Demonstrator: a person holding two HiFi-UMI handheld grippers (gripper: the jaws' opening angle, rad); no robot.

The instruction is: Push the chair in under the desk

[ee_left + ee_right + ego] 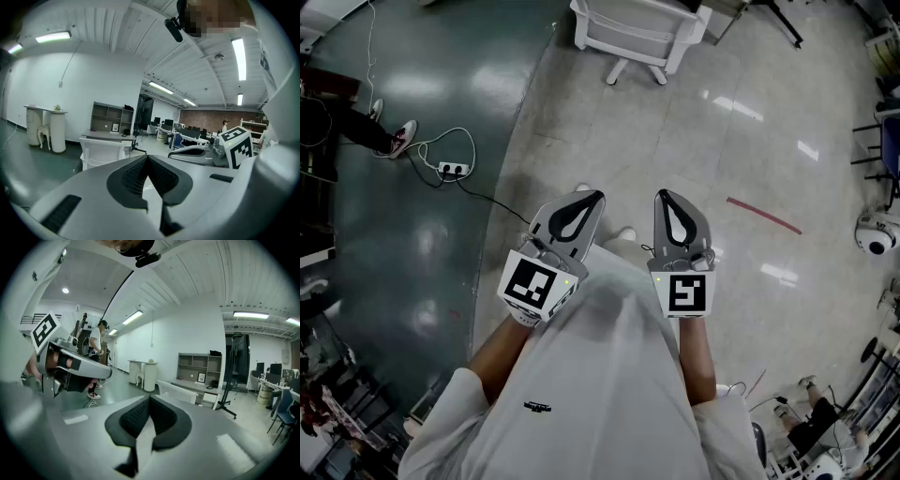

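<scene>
Far ahead on the pale floor [741, 159], chair [636, 30]: a white chair is seen standing in the open, well out of reach, and nothing is touching it.
Behind it, desk [104, 136]: a grey top is made out just beyond the chair in the left gripper view, with shelving [110, 115] further back. The chair is judged not yet tucked under.
At chest height, left gripper [596, 196]: the jaws are pressed fully together and nothing is held between them.
Beside it, right gripper [665, 195]: the jaws are likewise closed tight and empty, and it is pointed the same way, slightly downward.
Step in hand: a walk-up to the chair is judged to be needed before any push can be made.
Risk, trip: a power strip [454, 170] and its cable [487, 199] are laid across the floor to the left. A foot could be caught if the approach is allowed to drift that way.
Risk, slip: only narrow closed tips are offered for contact, so they could be skidded off a smooth backrest.
Risk, skew: if the push is given by one side alone, the chair could be swung round and knocked against the desk.
</scene>
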